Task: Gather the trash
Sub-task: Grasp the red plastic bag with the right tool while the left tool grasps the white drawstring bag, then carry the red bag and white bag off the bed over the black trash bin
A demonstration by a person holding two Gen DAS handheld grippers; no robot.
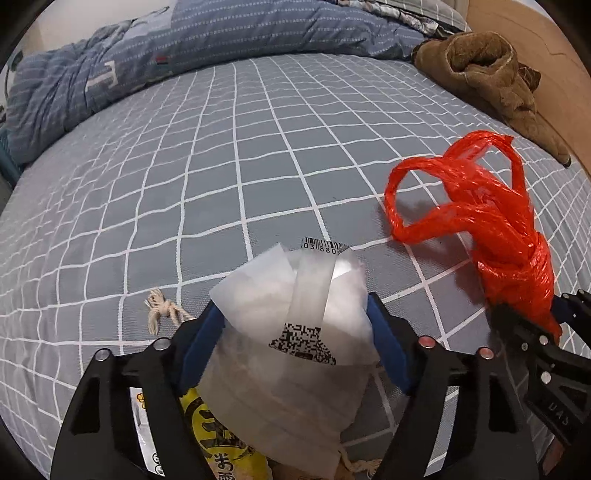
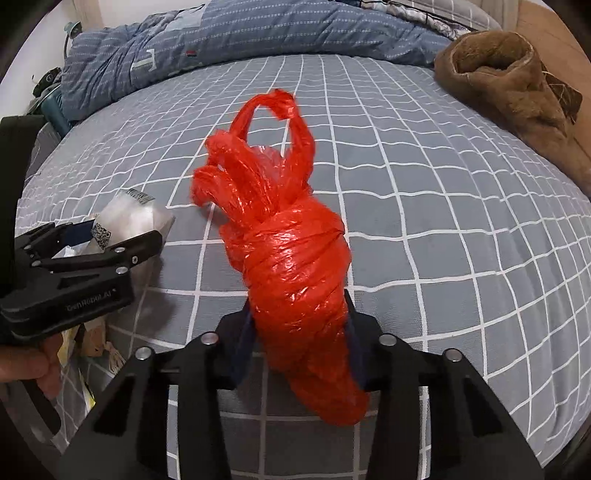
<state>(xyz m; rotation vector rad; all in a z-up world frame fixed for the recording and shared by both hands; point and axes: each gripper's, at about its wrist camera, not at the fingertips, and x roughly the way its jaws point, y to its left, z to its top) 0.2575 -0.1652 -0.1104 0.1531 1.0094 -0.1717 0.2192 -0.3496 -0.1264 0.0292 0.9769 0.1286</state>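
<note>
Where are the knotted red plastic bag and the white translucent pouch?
knotted red plastic bag (image 2: pixel 295 273): right wrist view, on its wound middle.
white translucent pouch (image 1: pixel 291 321): left wrist view, on its upper body.

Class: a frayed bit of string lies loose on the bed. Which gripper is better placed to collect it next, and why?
Left, probably. The frayed string lies just beyond the left gripper; the right gripper is farther. Both are full: white pouch, red bag.

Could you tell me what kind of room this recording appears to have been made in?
Most likely a bedroom. The work surface is a bed with a grey checked sheet, a rumpled blue quilt is piled at its far end, and a brown fleecy garment lies along the right edge.
</note>
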